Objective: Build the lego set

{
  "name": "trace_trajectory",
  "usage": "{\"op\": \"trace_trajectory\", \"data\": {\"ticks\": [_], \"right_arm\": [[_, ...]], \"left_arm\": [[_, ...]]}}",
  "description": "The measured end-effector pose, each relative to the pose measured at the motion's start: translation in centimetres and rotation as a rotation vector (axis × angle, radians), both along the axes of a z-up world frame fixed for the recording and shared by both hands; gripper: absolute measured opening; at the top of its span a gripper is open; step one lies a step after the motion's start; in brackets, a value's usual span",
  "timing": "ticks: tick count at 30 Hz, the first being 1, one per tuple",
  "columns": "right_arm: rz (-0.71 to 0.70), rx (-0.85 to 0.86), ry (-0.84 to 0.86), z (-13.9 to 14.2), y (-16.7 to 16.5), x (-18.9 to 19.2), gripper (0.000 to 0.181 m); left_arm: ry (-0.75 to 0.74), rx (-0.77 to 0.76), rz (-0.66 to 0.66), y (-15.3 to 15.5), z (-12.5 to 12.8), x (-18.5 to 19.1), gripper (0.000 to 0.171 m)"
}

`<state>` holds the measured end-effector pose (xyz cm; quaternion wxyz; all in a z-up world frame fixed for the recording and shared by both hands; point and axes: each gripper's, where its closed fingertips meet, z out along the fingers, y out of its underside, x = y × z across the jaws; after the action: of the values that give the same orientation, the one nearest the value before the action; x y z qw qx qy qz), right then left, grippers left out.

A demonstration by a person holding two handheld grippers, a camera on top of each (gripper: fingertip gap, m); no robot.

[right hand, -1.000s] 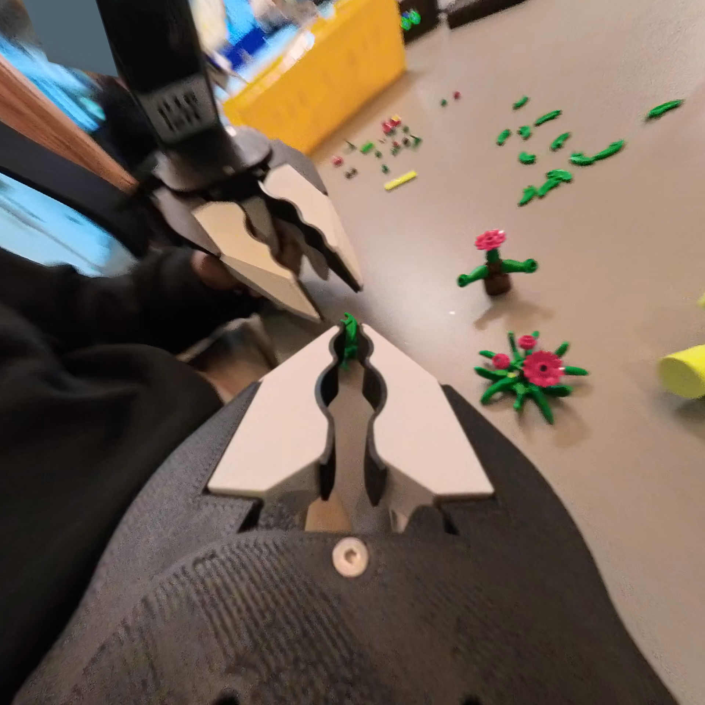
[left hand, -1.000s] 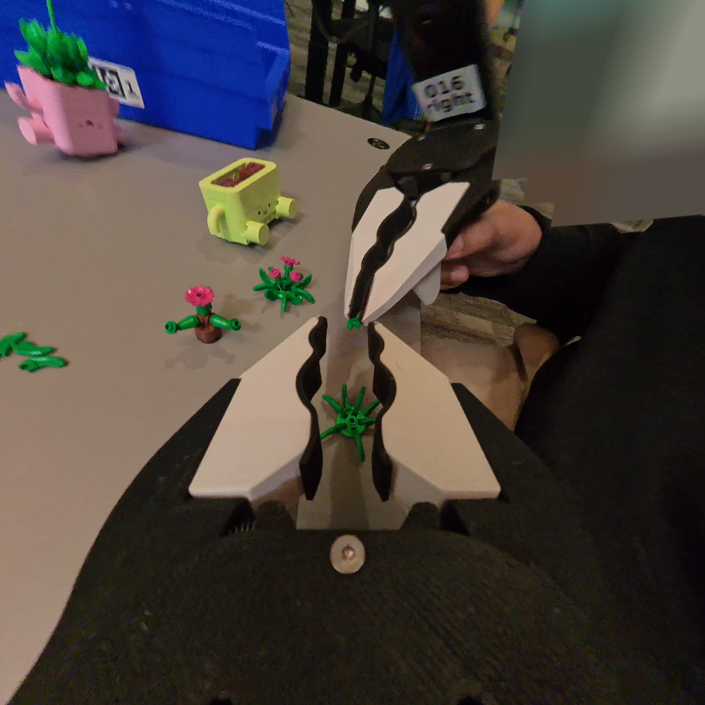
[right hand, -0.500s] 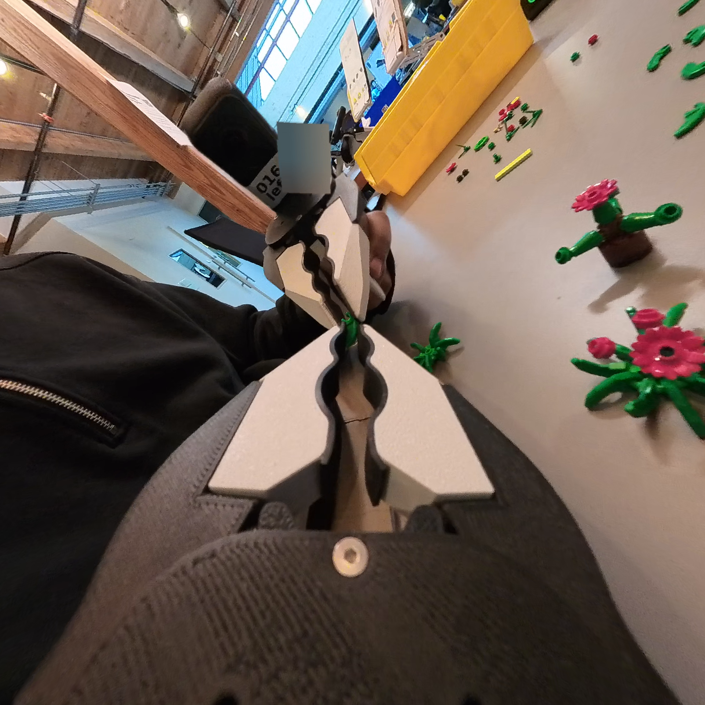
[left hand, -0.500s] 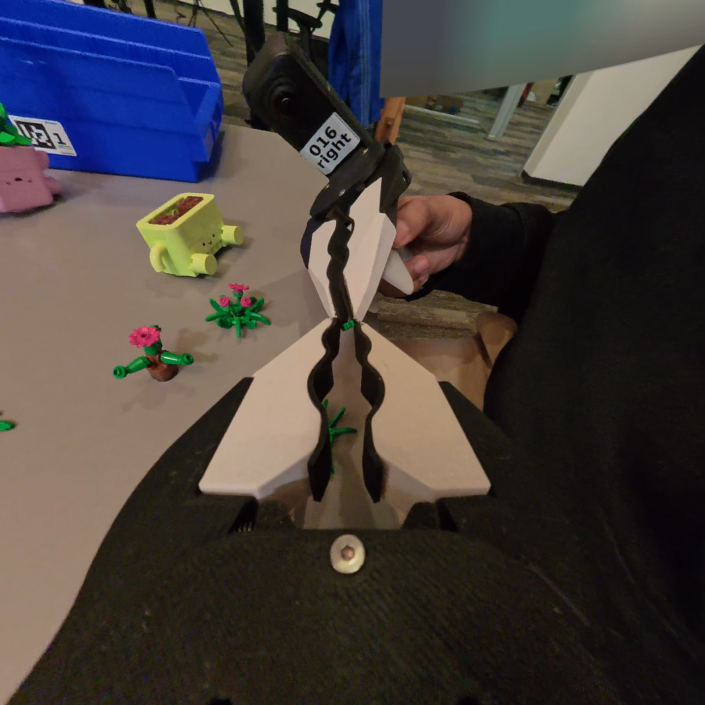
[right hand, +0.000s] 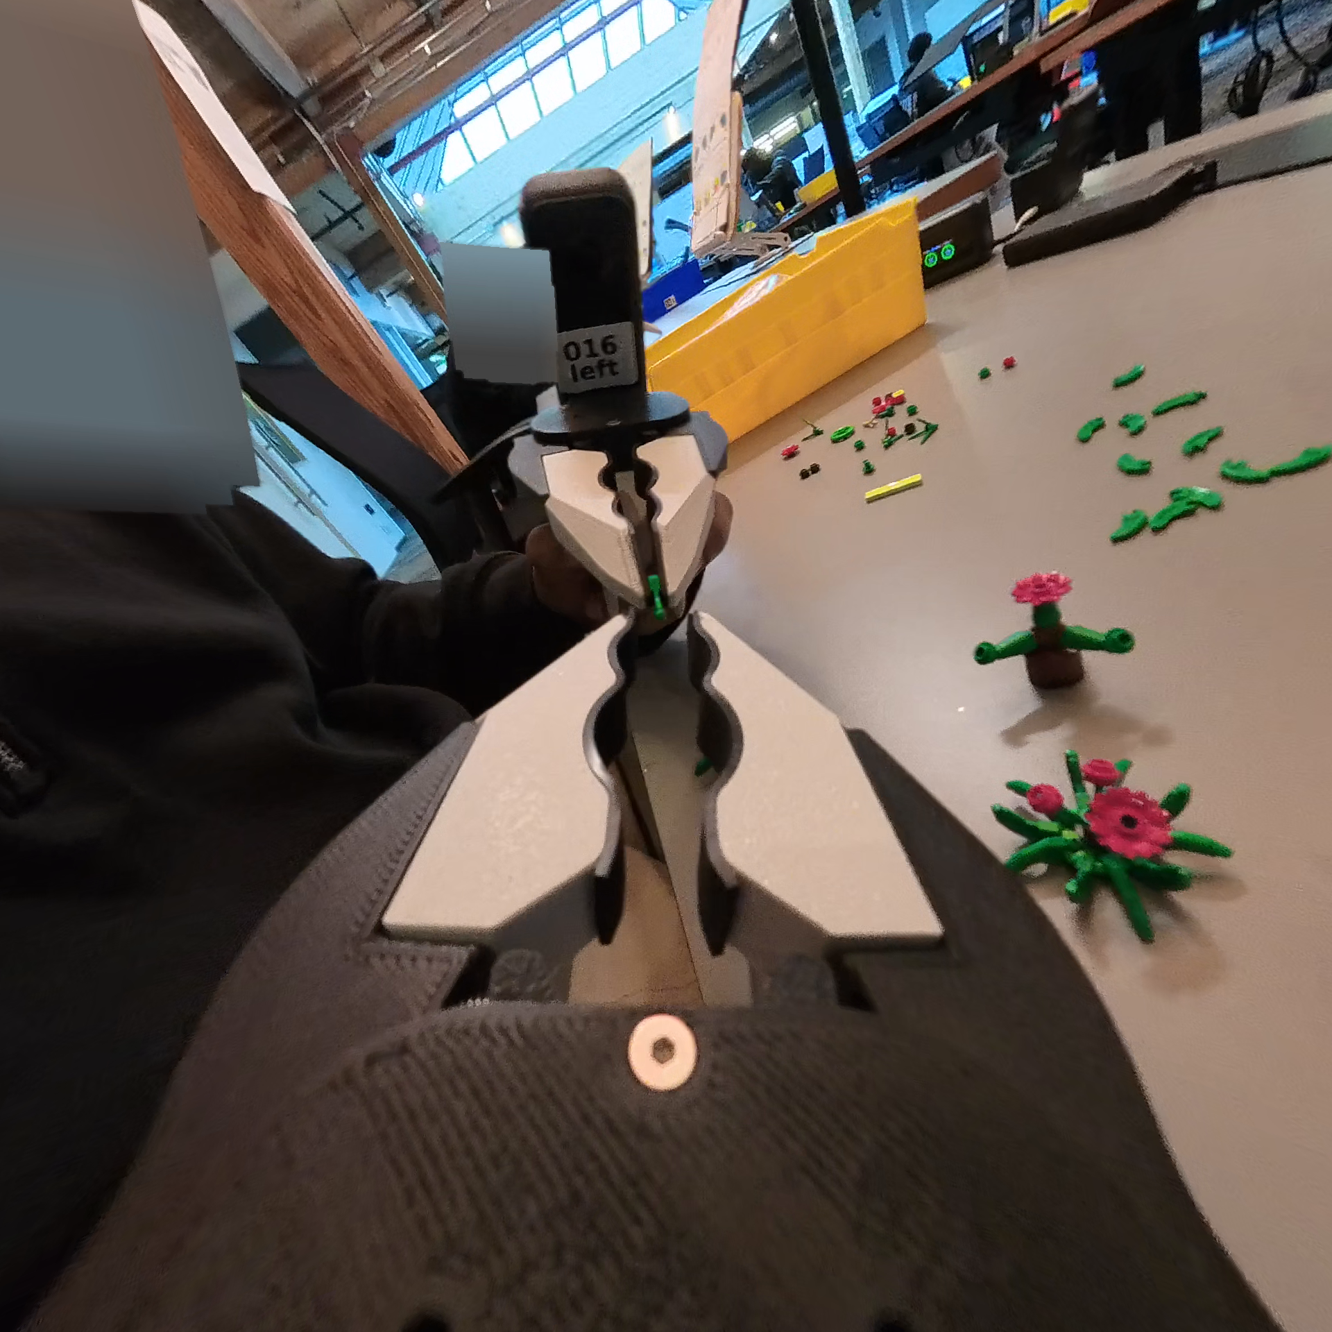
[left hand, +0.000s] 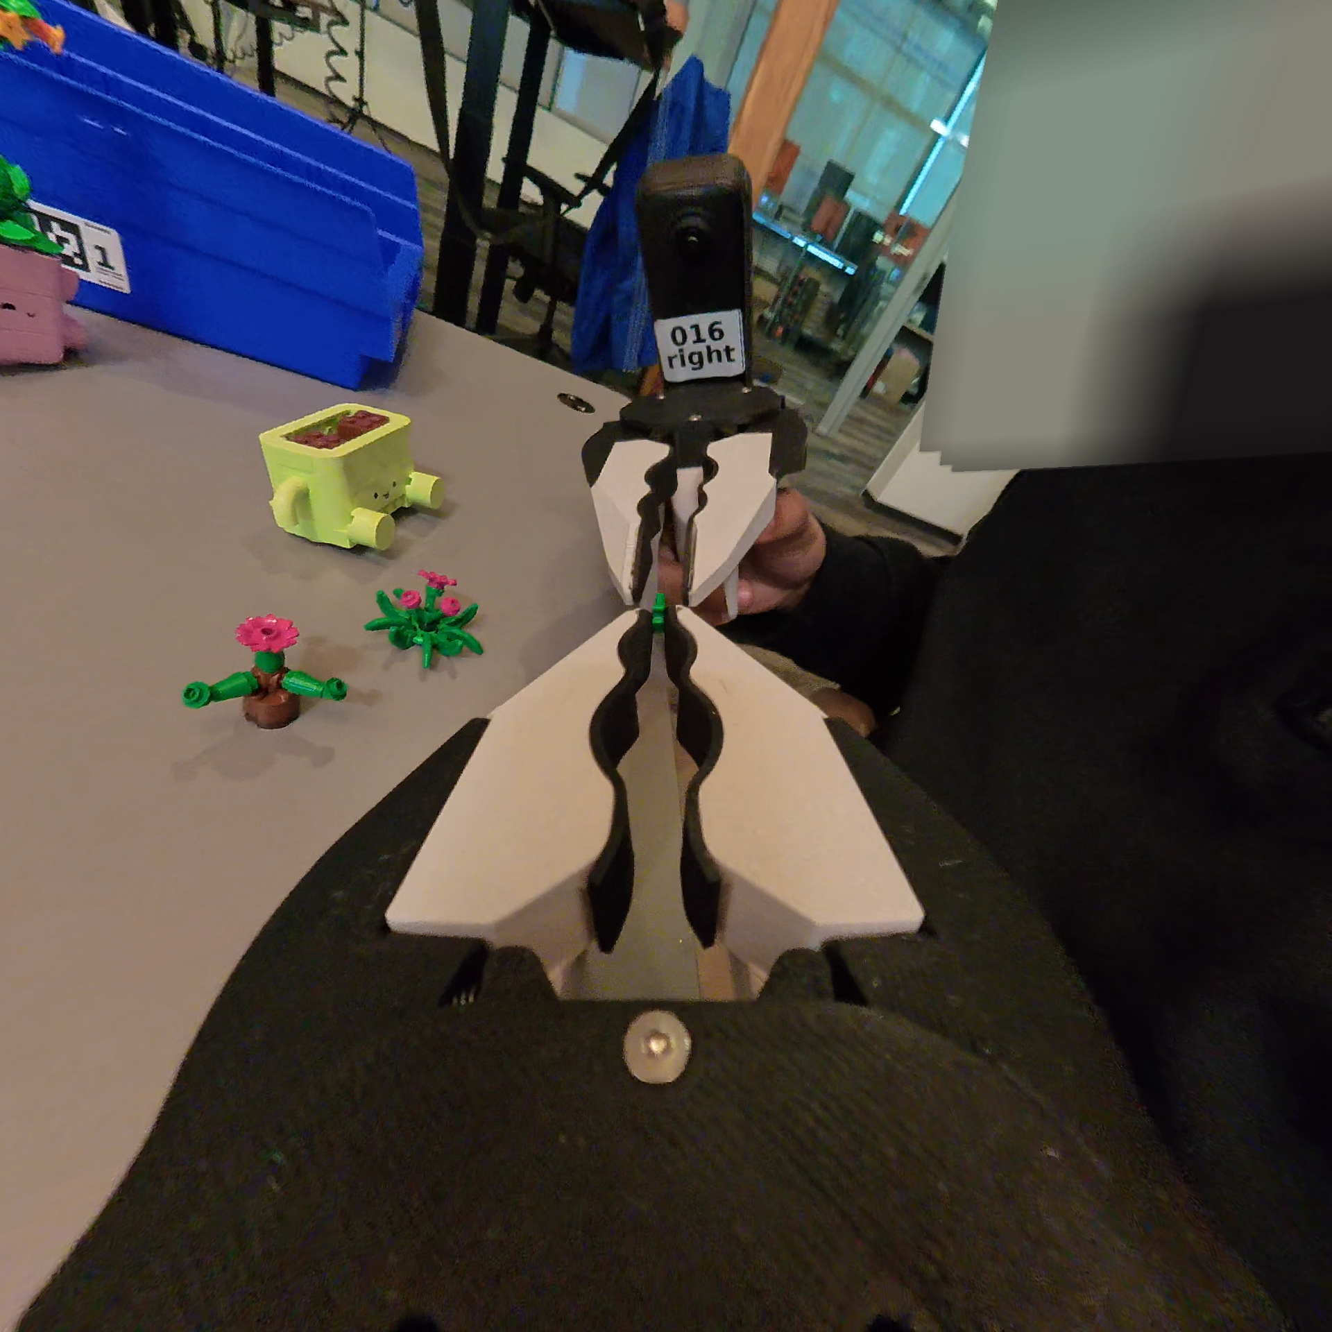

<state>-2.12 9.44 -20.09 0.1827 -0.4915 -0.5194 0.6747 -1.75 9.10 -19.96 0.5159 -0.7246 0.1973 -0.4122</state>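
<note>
My left gripper [left hand: 656,624] is shut on a small green stem piece [left hand: 657,611] at its fingertips, above the table's near edge. My right gripper [right hand: 657,624] faces it tip to tip, open and empty, with its jaws a little apart either side of the stem [right hand: 654,592]. The right gripper also shows in the left wrist view [left hand: 663,600], and the left gripper in the right wrist view [right hand: 652,602]. A pink flower on a brown base with green arms [left hand: 267,677] and a green leafy cluster with pink blooms [left hand: 425,621] stand on the grey table [left hand: 108,829].
A lime pot figure [left hand: 339,476], a pink pot figure [left hand: 29,310] and a blue bin [left hand: 216,238] stand to the far left. A yellow bin [right hand: 793,346], loose green leaves [right hand: 1182,468], a lime bar [right hand: 894,488] and small parts [right hand: 872,432] lie beyond. A person's dark sleeves are close by. My left and right fingertips are right by each other. The lime pot figure [left hand: 339,476] is about 15 centimeters from both grippers' fingertips.
The green stem passed from my right gripper to my left: the left closed on it and the right opened. Both grippers tilted up to face each other.
</note>
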Motion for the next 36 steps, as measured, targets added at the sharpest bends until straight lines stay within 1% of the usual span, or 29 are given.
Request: {"op": "trace_trajectory", "data": {"ticks": [3, 9, 14, 16, 18, 21, 22, 23, 24, 26, 30, 33, 36], "right_arm": [[0.001, 0.023, 0.024, 0.4, -0.4, 0.0, 0.009], [0.02, 0.037, 0.015, 0.1, -1.0, -0.1, 0.001], [0.015, 0.066, -0.014, -0.2, -1.0, -0.1, 0.0], [-0.003, 0.078, -0.031, -0.5, -0.7, -0.2, 0.0], [-0.024, 0.08, -0.041, -0.6, -0.2, -0.2, 0.0], [-0.051, 0.139, -0.094, -1.6, 0.3, -0.2, 0.0], [-0.056, 0.172, -0.119, -2.1, 0.4, -0.2, 0.0], [-0.05, 0.204, -0.145, -2.5, 0.3, -0.1, 0.0], [-0.033, 0.232, -0.17, -3.0, 0.0, -0.1, 0.0], [0.025, 0.277, -0.225, -4.0, -1.2, 0.1, 0.0], [0.139, 0.345, -0.329, -6.0, -4.2, 0.0, 0.001], [0.145, 0.396, -0.381, -7.1, -5.0, -0.4, 0.001], [0.093, 0.47, -0.434, -8.1, -4.1, -0.6, 0.001]], "left_arm": [[-0.039, -0.013, -0.019, -0.1, 0.3, 0.1, 0.001], [-0.038, -0.026, -0.043, -0.3, 0.1, 0.7, 0.001], [-0.015, -0.032, -0.036, -0.2, -0.2, 0.6, 0.002], [0.037, -0.042, -0.006, 0.0, -0.7, 0.1, 0.023], [0.155, -0.057, 0.007, -0.1, -1.9, -0.6, 0.034], [0.453, -0.095, -0.035, -1.5, -5.7, -1.0, 0.05], [0.544, -0.122, -0.036, -1.8, -7.0, -1.4, 0.051], [0.604, -0.146, -0.038, -2.0, -8.0, -1.5, 0.051], [0.629, -0.164, -0.036, -2.2, -8.7, -1.6, 0.052], [0.634, -0.186, -0.035, -2.3, -9.3, -1.5, 0.052], [0.654, -0.209, -0.048, -2.7, -9.5, -1.5, 0.052], [0.649, -0.234, -0.06, -3.6, -9.4, -1.4, 0.051], [0.638, -0.258, -0.069, -4.6, -9.3, -1.1, 0.047]]}}
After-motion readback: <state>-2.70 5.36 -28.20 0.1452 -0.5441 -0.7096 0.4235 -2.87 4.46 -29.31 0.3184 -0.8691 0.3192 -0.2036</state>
